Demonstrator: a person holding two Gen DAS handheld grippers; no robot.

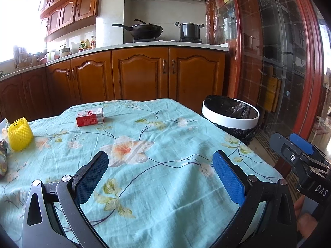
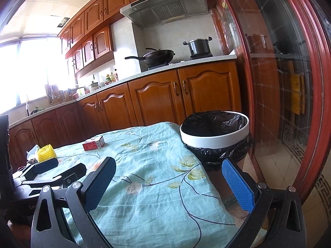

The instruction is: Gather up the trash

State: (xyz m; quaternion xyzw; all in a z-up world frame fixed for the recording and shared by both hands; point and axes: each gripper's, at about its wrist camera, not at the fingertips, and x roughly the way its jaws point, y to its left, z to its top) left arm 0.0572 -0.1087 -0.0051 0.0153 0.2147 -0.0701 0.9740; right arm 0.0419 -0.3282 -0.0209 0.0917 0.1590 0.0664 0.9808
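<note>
Kitchen scene, both wrist views. The surface point(image 1: 165, 186), draped in a flowered blue cloth, carries the loose items; the bin point(image 1: 230, 113), white-rimmed and lined with a black bag, stands on the floor just off its far right corner, its mouth unobstructed and its inside not visible. On the far left part of the cloth lie a red-and-white carton point(image 1: 90, 117), flat on its side, and nearer the left edge a yellow foam net point(image 1: 20, 134), upright, with crumpled wrappers beside it that are too cropped to identify. The left gripper point(image 1: 160, 173) and right gripper point(image 2: 168, 184) hover low over the near edge, both with jaws spread wide and holding nothing. Judged from this layout, any pick is best made by the left gripper: span the carton across its narrow width, close firmly, carry it clear of the rim before releasing; the net will crush easily.
</note>
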